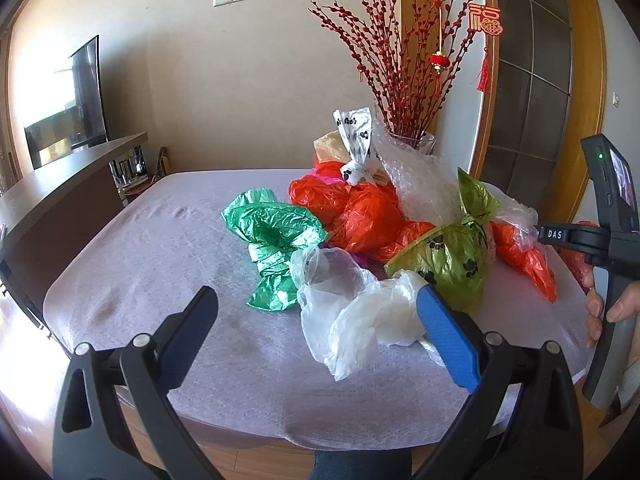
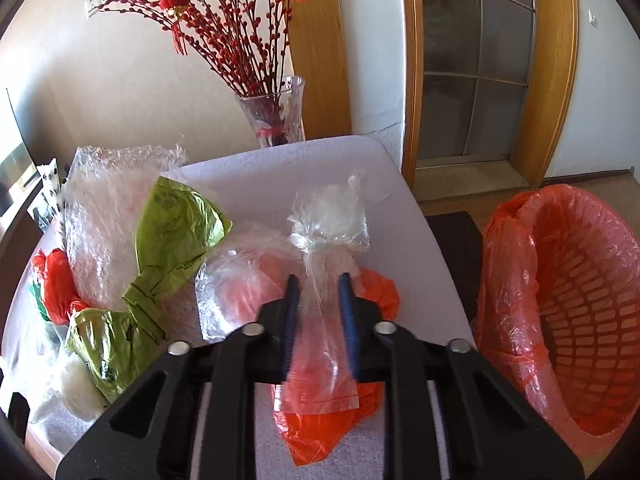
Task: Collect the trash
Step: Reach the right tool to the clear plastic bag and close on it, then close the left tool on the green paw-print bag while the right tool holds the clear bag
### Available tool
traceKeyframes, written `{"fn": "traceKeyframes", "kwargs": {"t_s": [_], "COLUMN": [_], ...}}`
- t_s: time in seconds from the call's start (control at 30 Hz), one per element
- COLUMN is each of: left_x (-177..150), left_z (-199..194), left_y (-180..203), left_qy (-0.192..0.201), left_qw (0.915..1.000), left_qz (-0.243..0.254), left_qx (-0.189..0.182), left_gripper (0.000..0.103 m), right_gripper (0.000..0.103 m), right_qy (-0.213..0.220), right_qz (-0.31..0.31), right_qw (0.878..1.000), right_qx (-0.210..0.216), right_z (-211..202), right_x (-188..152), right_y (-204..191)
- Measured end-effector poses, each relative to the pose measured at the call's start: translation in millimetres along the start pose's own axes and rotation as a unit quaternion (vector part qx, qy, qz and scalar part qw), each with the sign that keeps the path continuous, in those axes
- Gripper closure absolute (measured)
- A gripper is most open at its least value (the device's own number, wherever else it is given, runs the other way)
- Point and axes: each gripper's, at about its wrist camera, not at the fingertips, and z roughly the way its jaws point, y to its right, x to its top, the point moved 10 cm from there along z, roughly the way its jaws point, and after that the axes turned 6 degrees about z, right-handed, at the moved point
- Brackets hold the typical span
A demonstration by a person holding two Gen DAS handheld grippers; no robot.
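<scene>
Table spread with a pile of bags. Lined basket at my 3 o'clock, off the edge. My right claw pinches a clear bag at 12. Left claw gapes, empty, white bag between fingers.

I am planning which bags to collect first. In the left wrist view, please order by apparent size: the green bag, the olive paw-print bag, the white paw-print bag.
Largest to smallest, as they look:
1. Green bag and olive paw-print bag: about alike, so I do not rank them.
2. White paw-print bag: smallest, though it lies farther from the camera, so unsure.
</scene>
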Motion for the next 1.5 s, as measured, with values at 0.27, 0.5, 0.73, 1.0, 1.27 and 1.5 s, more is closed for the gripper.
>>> {"fn": "traceKeyframes", "kwargs": {"t_s": [0.27, 0.5, 0.73, 1.0, 1.27, 1.5], "left_x": [21, 42, 59, 43, 27, 40], "left_z": [2, 14, 37, 81, 90, 65], "left_y": [16, 48, 103, 143, 150, 142], "left_qy": [0.016, 0.015, 0.001, -0.056, -0.074, -0.045], "left_qw": [0.9995, 0.9972, 0.9925, 0.9867, 0.9838, 0.9837], "left_qz": [0.005, 0.009, 0.064, 0.125, 0.142, 0.108], "left_qx": [-0.028, -0.073, -0.105, -0.088, -0.080, -0.137], "left_gripper": [0.010, 0.016, 0.023, 0.034, 0.075, 0.093], "right_gripper": [0.100, 0.101, 0.101, 0.100, 0.100, 0.100], "right_qy": [0.040, 0.069, 0.080, 0.073, 0.069, 0.075], "right_qz": [-0.009, 0.012, 0.033, 0.055, 0.064, 0.065], "right_qw": [0.999, 0.997, 0.996, 0.995, 0.995, 0.994], "right_qx": [0.031, 0.043, 0.033, 0.029, 0.037, 0.045], "right_z": [-28, -55, -77, -83, -86, -94], "right_x": [9, 15, 8, -1, -8, -9], "right_y": [-5, 13, 44, 67, 72, 71]}}
